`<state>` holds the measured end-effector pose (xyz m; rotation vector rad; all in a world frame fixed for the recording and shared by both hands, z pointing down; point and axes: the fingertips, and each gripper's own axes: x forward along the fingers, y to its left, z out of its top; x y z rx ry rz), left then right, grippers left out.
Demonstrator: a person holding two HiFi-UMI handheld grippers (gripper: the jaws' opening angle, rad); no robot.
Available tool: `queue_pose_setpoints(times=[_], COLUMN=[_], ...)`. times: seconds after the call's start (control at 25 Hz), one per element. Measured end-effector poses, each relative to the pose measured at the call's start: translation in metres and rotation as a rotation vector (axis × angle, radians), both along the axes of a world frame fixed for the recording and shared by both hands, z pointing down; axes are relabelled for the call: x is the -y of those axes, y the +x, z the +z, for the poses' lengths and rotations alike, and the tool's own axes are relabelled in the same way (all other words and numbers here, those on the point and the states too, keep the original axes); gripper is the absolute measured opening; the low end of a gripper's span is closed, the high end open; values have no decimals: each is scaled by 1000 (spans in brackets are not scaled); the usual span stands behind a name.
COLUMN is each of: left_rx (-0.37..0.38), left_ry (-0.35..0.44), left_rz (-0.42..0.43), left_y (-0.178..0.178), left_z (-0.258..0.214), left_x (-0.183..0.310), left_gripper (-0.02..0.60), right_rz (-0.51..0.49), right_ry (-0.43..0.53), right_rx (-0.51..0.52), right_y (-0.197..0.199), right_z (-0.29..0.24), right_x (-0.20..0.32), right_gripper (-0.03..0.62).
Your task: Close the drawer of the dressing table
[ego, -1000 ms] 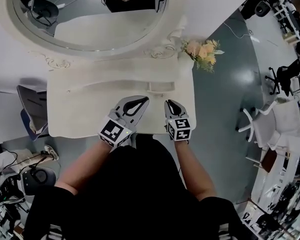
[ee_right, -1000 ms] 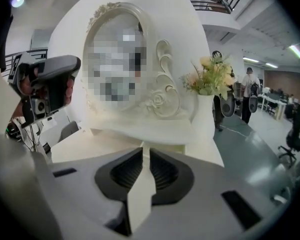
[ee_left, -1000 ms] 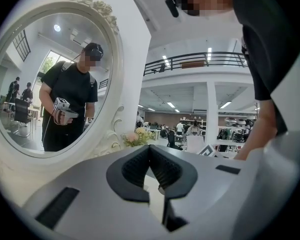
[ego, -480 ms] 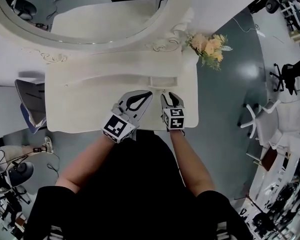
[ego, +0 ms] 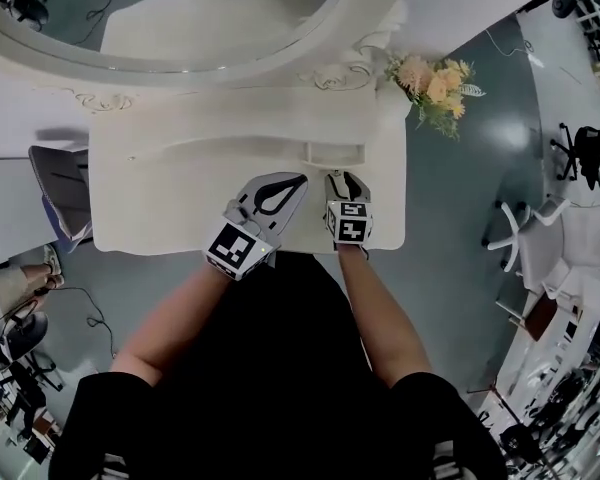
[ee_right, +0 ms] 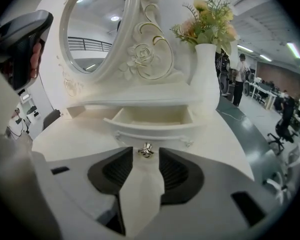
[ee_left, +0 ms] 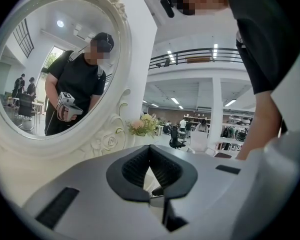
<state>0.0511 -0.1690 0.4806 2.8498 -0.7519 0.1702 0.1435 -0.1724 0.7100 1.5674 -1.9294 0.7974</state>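
The white dressing table (ego: 180, 208) has a small drawer (ego: 335, 154) pulled out under its raised back shelf. In the right gripper view the drawer (ee_right: 150, 118) stands open and looks empty, with a metal knob (ee_right: 146, 150) on its front. My right gripper (ee_right: 145, 156) points down at that front. Its jaws are opening, the knob sits at the gap between the tips, and the pads do not press on it. My left gripper (ego: 300, 180) hovers beside it over the tabletop, with its jaw tips together (ee_left: 150, 148) and nothing held.
An oval mirror (ego: 180, 18) in a carved frame rises behind the drawer. A white vase of flowers (ee_right: 206, 79) stands at the table's back right corner (ego: 435, 83). Chairs and office furniture stand on the grey floor to the right (ego: 540, 248).
Both grippers have sunk towards the tabletop and moved nearer the drawer. The right one now tips more steeply down at the drawer front.
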Motion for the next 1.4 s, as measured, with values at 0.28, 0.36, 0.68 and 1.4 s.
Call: queue_pose_setpoints(times=[0.28, 0.36, 0.68, 1.4], left_rx=[3, 3, 10, 11], left_ry=[-18, -29, -21, -25], left_rz=[-4, -12, -20, -9], left_y=[-4, -7, -13, -1], left_z=[6, 7, 8, 6], left_x=[-3, -4, -1, 3], left_gripper=[-5, -5, -5, -5], right_rz=[24, 29, 36, 57], right_ry=[6, -11, -7, 22], right_rx=[-10, -10, 4, 19], right_y=[-1, -1, -1, 1], right_z=[4, 8, 8, 1], right_x=[4, 3, 3, 32], right_gripper=[123, 102, 97, 97])
